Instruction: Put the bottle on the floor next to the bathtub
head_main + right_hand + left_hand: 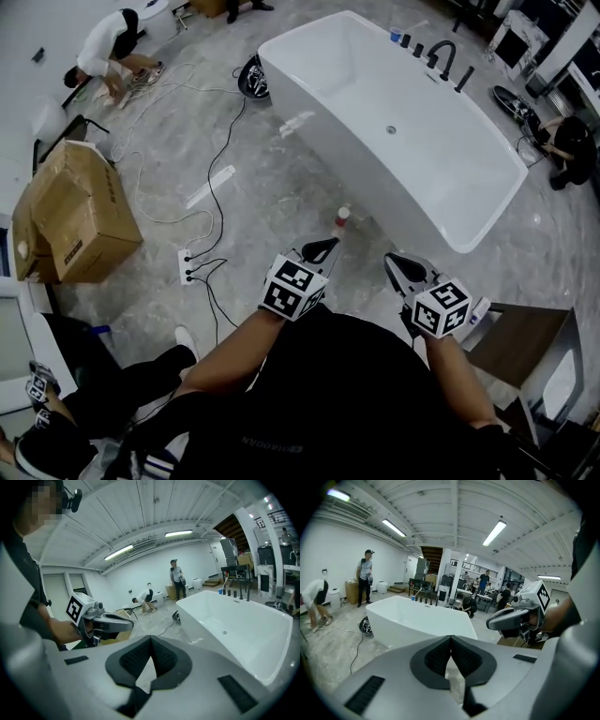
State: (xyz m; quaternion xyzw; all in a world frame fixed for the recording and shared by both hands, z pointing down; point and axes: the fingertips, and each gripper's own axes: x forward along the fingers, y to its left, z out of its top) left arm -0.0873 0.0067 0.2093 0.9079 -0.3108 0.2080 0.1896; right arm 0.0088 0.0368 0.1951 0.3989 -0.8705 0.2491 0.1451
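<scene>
A small bottle (342, 217) with a red cap stands upright on the marble floor, close to the near side wall of the white bathtub (328, 103). My left gripper (321, 250) is held a little short of the bottle, shut and empty. To its right my right gripper (401, 267) is also shut with nothing in it. In the left gripper view the dark pads (440, 657) meet, with the bathtub (417, 618) beyond and the right gripper (511, 618) at the right. The right gripper view shows shut pads (163, 657), the left gripper (108, 621) and the tub (234, 625).
A cardboard box (80, 216) sits at the left, with a power strip (187, 266) and cables trailing across the floor. A black faucet (441, 56) stands on the tub's far rim. A wooden stand (520, 339) is at my right. People crouch at upper left (112, 47) and far right (572, 145).
</scene>
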